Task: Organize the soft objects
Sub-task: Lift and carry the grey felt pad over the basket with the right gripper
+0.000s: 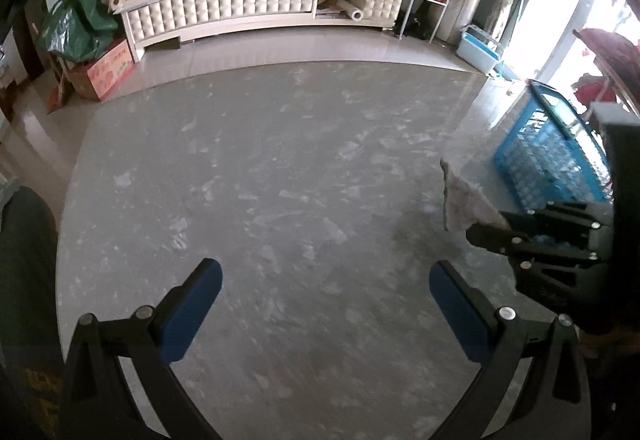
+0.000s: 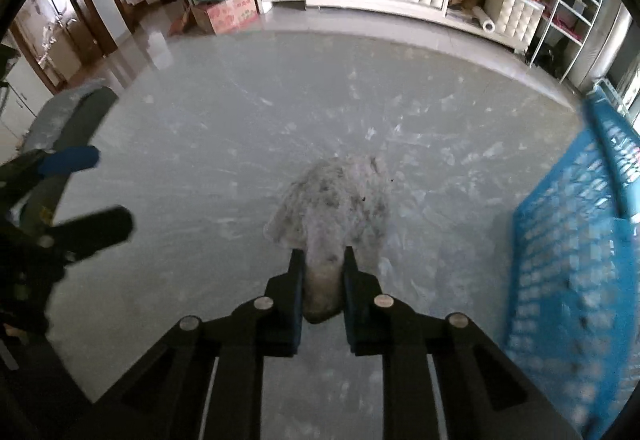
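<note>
One grey fluffy cloth (image 2: 332, 208) is clamped between right claw (image 2: 322, 260) fingers, projecting forward over the table (image 2: 240, 120). Left claw (image 1: 324, 280) fingers spread apart, holding nothing.

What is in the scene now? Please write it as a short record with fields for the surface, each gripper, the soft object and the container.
surface: grey marbled table
left gripper: open, holding nothing, above the table
right gripper: shut on the grey cloth
grey cloth: fluffy, bunched, one end pinched between the fingers
blue basket: plastic, at the right edge of the table, beside the cloth
background: white cabinet along the wall
</note>
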